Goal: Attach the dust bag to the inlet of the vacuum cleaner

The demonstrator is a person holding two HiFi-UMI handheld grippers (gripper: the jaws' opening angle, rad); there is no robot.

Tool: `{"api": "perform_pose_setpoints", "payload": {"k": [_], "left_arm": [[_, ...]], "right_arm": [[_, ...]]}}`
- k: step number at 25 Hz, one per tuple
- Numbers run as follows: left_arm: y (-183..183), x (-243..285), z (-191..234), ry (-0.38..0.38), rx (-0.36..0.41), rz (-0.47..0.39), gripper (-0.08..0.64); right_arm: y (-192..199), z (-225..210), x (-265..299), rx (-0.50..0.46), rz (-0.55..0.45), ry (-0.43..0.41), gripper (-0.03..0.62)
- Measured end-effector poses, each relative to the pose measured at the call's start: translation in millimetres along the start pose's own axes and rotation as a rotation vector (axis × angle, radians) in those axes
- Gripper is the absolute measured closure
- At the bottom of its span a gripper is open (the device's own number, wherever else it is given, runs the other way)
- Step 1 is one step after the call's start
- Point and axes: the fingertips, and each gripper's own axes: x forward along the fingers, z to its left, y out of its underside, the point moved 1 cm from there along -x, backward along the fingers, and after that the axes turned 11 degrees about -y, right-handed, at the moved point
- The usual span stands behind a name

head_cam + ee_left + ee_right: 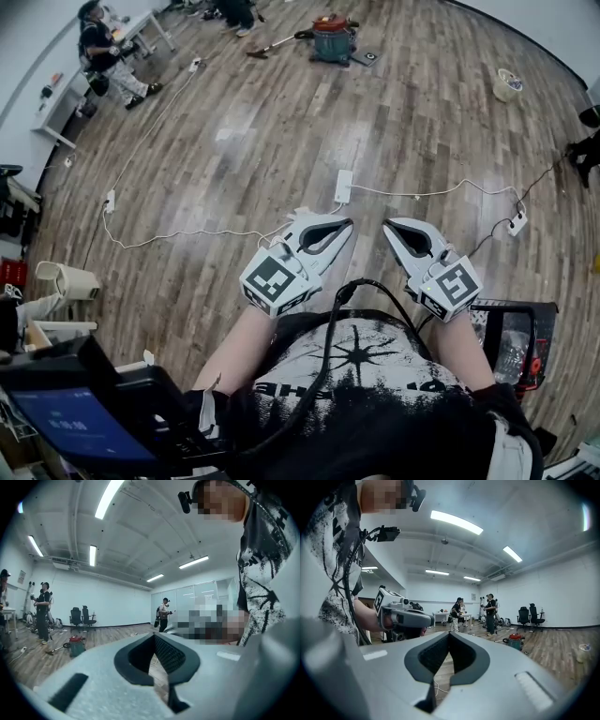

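Wooden floor (281, 141) stretches wide between me and the work: the red and teal vacuum cleaner (330, 39) stands far away at the other end of the room, with its wand (272, 45) lying on the boards beside it, and its inlet is too small to make out from here. A dust bag I cannot find in any view; the pale round thing (507, 84) near the far right is too small to name. Both claws are closed with nothing between the jaws: the left gripper (345, 226) and the right gripper (390, 227) are held side by side, just in front of my chest. I expect the bag to be light and soft, easy to crush or tear in the body, so I would take it by the stiff collar around its opening and push that part squarely on the inlet. On the way lie a white cable (187, 232) and a power strip (344, 185) just ahead of the claws, which could catch a foot. A red and black basket (539, 323) stands near my right side, and other people (98, 47) work at a table far on the left.
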Motion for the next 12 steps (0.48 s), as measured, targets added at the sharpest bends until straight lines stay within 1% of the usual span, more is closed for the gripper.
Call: {"api": "perform_pose_setpoints", "payload": {"k": [6,12], "left_arm": [[0,0,0,-0.002,-0.009,-0.011,0.56],[4,5,-2,0.02,-0.02,-0.004,0.56]], "right_arm": [[1,-2,-8,-0.003,-0.007,0.027,0.588],[4,-11,-18,0.01,-0.031,0.058,0.588]]}}
